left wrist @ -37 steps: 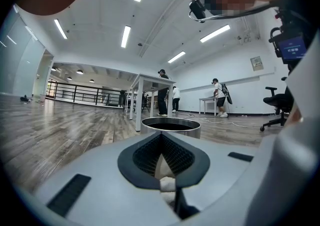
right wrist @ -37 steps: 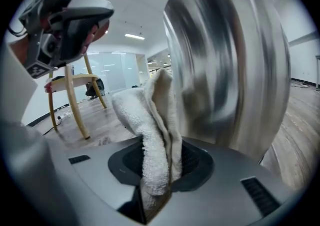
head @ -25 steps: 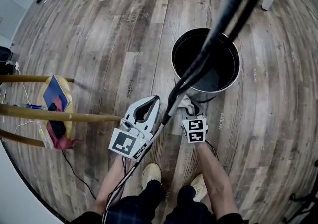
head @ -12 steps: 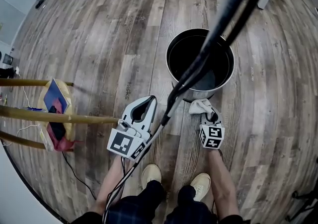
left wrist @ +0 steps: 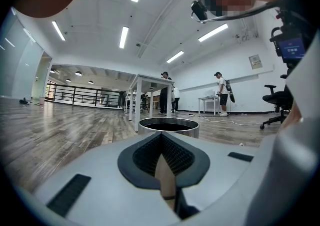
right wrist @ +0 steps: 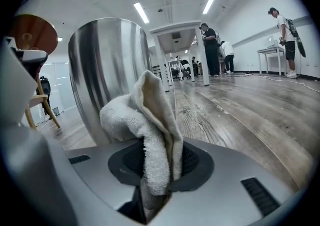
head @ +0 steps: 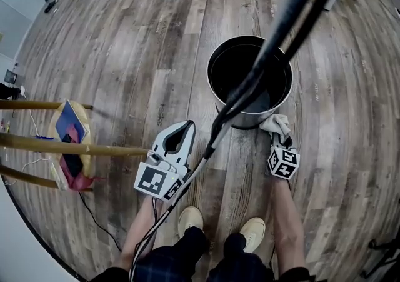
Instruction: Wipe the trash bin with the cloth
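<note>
A round metal trash bin (head: 217,101) with a dark inside stands on the wood floor. My right gripper (head: 279,139) is shut on a white terry cloth (head: 276,124), which lies against the bin's near right side low down. In the right gripper view the cloth (right wrist: 150,130) bulges up out of the gripper (right wrist: 159,172), with the shiny bin wall (right wrist: 107,69) just behind it on the left. My left gripper (head: 185,129) hangs to the left of the bin, apart from it, shut and holding nothing. In the left gripper view the bin (left wrist: 168,126) shows beyond the shut gripper (left wrist: 163,156).
A wooden stool (head: 70,147) with yellow legs and a blue and red thing on it stands at the left. Black cables (head: 275,37) cross over the bin in the head view. White table legs (left wrist: 136,104), several people (left wrist: 220,94) and an office chair (left wrist: 277,102) stand farther off.
My right gripper has carried the cloth rightward along the bin's near side, from the front left to the front right. The left gripper has stayed in place.
</note>
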Tool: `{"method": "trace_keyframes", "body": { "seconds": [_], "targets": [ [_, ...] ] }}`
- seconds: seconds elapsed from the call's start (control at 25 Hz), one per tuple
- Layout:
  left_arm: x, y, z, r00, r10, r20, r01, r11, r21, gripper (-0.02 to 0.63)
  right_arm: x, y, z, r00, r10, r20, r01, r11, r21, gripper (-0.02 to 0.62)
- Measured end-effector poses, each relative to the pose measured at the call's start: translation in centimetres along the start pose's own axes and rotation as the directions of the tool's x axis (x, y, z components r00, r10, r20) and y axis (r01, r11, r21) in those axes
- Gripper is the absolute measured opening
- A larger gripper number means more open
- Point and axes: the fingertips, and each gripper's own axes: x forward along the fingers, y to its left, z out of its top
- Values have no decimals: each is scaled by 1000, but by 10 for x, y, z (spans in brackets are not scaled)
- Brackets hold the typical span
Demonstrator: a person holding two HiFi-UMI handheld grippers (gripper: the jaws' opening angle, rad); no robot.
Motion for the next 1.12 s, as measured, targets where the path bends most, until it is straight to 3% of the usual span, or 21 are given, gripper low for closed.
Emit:
{"method": "trace_keyframes", "body": {
  "seconds": [0.28,0.6,0.72,0.84,0.96,1.12],
  "targets": [
    [-1,1,2,1000,5,1,-5,1000,3,-3,-12,0,1,1000,2,23,-2,1000,3,97],
    [0,3,0,1000,22,2,-22,1000,-12,-3,-83,-13,27,990,24,142,-19,999,-38,97],
    [0,1,0,1000,24,3,-24,1000,-11,-3,-117,9,54,972,90,216,-69,992,-101,97],
    [-1,1,1,1000,28,8,-28,1000,-10,-3,-143,45,86,942,210,262,-171,972,-162,97],
    [-2,3,3,999,31,11,-31,1000,-6,-3,-151,83,115,910,312,274,-270,946,-179,97],
    [-2,-1,5,1000,26,14,-26,1000,1,-3,-153,125,142,885,370,281,-316,923,-221,97]
  ]
}}
